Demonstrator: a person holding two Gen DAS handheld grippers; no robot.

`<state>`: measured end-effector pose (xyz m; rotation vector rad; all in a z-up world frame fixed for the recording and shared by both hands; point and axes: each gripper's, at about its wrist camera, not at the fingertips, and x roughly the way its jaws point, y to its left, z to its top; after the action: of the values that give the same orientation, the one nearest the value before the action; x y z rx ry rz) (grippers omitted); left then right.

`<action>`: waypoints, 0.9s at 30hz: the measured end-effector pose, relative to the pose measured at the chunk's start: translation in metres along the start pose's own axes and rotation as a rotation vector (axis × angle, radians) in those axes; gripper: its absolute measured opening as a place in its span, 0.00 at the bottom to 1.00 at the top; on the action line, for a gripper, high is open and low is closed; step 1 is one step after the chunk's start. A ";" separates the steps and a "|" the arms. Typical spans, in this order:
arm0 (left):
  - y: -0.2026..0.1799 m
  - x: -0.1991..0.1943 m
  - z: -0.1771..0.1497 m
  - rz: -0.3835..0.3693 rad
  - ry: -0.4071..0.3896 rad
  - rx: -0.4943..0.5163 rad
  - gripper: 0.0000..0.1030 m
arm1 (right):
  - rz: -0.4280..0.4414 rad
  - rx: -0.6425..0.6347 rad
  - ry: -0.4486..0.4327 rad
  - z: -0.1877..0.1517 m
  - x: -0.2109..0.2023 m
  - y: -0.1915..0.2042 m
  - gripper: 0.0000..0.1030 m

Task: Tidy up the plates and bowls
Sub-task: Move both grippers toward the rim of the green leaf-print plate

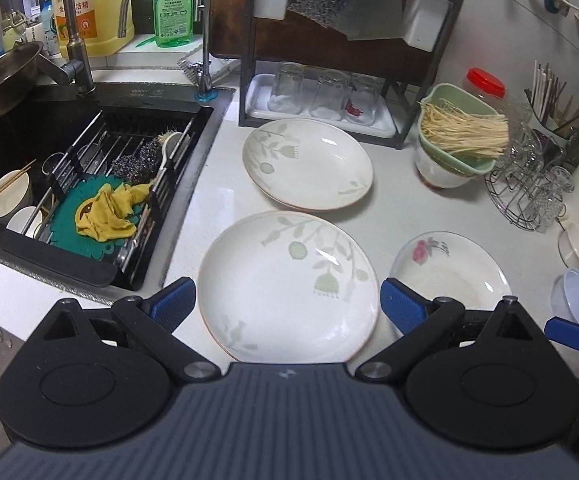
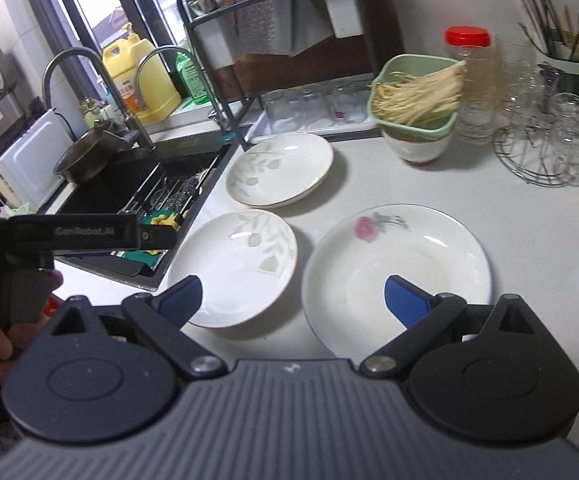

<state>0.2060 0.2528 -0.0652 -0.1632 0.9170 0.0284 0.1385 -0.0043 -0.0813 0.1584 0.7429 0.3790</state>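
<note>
**Mei:** Plates first. Three are loose on the white countertop (image 1: 217, 184): a white ceramic plate with green leaf sprigs (image 1: 289, 286) nearest the left gripper (image 1: 287, 306), a matching leaf-patterned plate (image 1: 307, 164) farther back by the black wire dish rack (image 1: 353, 40), and a white shallow plate with a pink rose and a blue rim (image 2: 397, 272) to the right. None of them touch.

**Jun:** And the bowls?

**Mei:** A white bowl (image 1: 441, 172) sits under the green plastic basket of pale noodles (image 1: 457, 132), near the rack. More white bowls stand down in the black sink (image 1: 89, 152), beside the yellow cloth (image 1: 107, 210).

**Jun:** Are the grippers holding anything?

**Mei:** No. The left one is spread wide, its blue pads on either side of the near leaf plate, above it and not touching, as far as I can tell. The right gripper (image 2: 293, 298) is spread wide too, one pad over the rose plate, the other over the near leaf plate.

**Jun:** So the first step is not begun.

**Mei:** I judge so. I would take the near leaf plate by its rim, one pad under the lip and one on top. Glazed ceramic is slippery, so lift it level. Then set it squarely on its twin, low and slow, so the rims do not clash.
</note>
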 end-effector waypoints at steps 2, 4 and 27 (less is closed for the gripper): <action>0.012 0.004 0.005 0.009 0.001 -0.008 0.97 | -0.005 -0.004 0.003 0.002 0.009 0.008 0.96; 0.025 0.007 0.010 0.010 0.002 -0.014 0.97 | -0.006 0.015 0.008 0.003 0.017 0.012 0.96; 0.090 0.112 0.015 -0.119 0.176 0.155 0.96 | -0.040 0.332 0.168 -0.025 0.103 0.034 0.61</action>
<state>0.2774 0.3386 -0.1561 -0.0770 1.0793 -0.1693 0.1815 0.0676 -0.1550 0.4274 0.9713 0.2303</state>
